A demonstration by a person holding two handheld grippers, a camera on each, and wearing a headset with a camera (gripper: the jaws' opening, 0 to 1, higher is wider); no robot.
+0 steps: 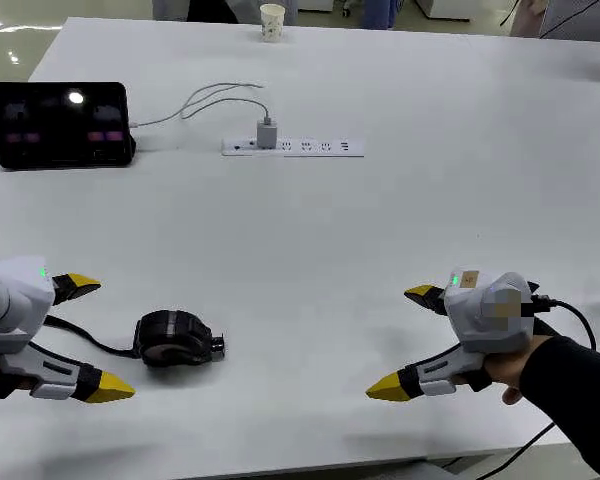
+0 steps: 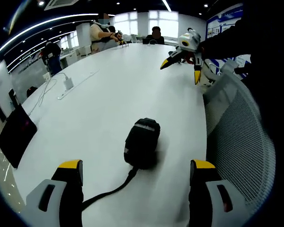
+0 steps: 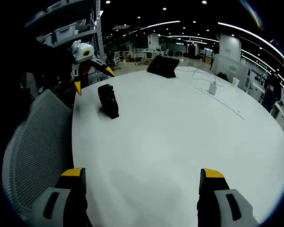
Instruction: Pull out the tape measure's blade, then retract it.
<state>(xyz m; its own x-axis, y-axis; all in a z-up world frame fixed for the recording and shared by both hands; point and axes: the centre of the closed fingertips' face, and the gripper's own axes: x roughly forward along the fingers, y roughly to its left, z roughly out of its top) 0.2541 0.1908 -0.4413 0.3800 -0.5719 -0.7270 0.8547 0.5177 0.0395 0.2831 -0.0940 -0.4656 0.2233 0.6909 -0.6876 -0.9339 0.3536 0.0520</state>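
Left gripper (image 1: 100,337) jaws spread wide, flanking tape measure (image 1: 173,338) at near left of table (image 1: 380,220), not touching, likely lined up to clamp case. Right gripper (image 1: 400,340) also spread, empty, well apart at right, probably waiting for blade tip. Blade not yet out.

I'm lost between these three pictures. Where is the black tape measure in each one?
Head view: tape measure at lower left, on the white table.
Left gripper view: tape measure just below centre, close up.
Right gripper view: tape measure at upper left, farther off.
Shared landmark: the dark tablet, standing on the same table.
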